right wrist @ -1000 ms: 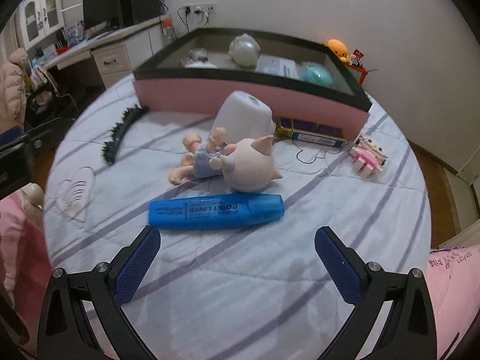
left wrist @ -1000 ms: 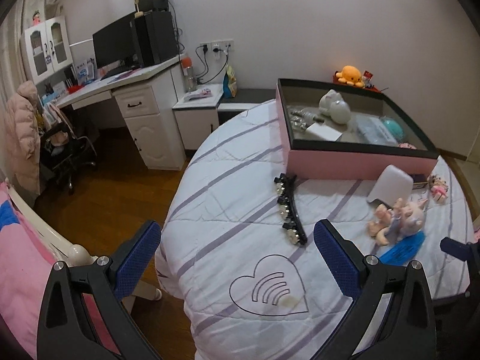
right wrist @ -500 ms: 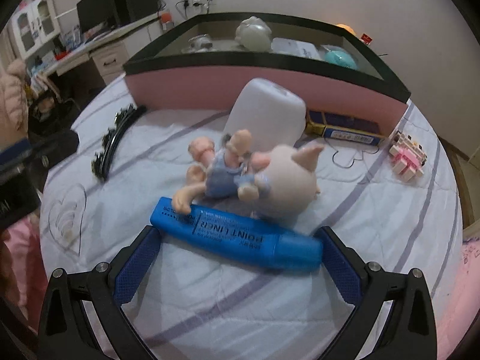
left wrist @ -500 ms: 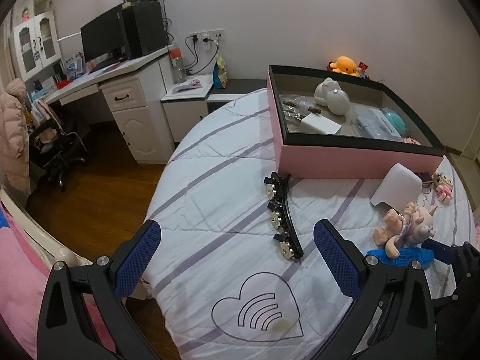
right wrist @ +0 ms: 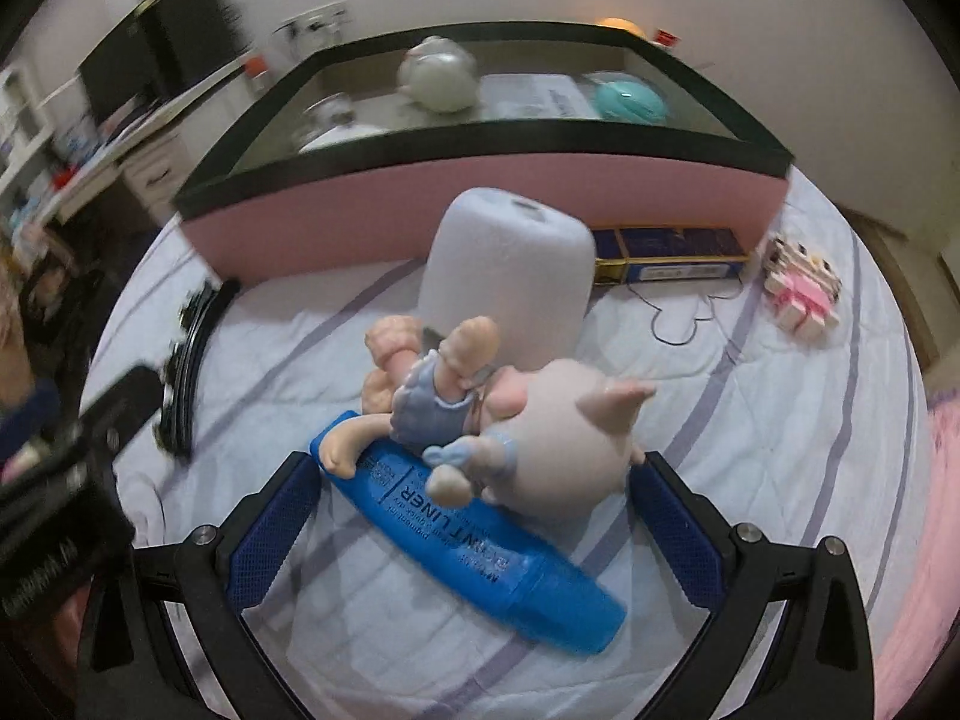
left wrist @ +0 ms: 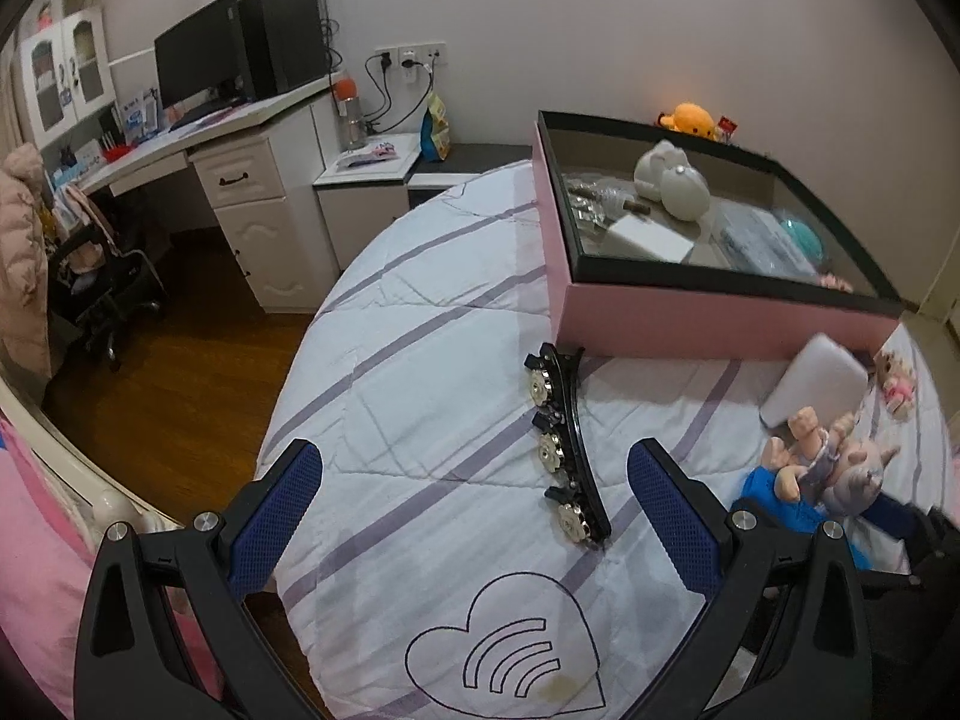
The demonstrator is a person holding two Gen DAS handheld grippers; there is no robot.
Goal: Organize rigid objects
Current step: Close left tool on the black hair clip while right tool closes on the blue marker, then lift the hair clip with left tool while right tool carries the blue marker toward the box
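Note:
A pink box with a black rim (left wrist: pixel 708 312) (right wrist: pixel 492 198) stands on the bed and holds several items. A black hair clip with metal studs (left wrist: pixel 564 450) lies just ahead of my left gripper (left wrist: pixel 474 516), which is open and empty. My right gripper (right wrist: pixel 474 516) is open, its fingers on either side of a blue highlighter pen (right wrist: pixel 480 540) and a pig figurine (right wrist: pixel 510 438) that lies partly on the pen. A white cylinder (right wrist: pixel 510 276) lies behind the figurine. The pen (left wrist: pixel 780 504) and figurine (left wrist: pixel 834 468) also show in the left wrist view.
A dark blue flat box (right wrist: pixel 672 252) lies against the pink box. A small pink block toy (right wrist: pixel 804 294) sits at the right. The bed edge (left wrist: pixel 288 408) drops to a wood floor on the left, with a desk (left wrist: pixel 240 192) beyond.
My right gripper has moved forward, so the pen and figurine now lie between its fingers. My left gripper has moved closer to the hair clip.

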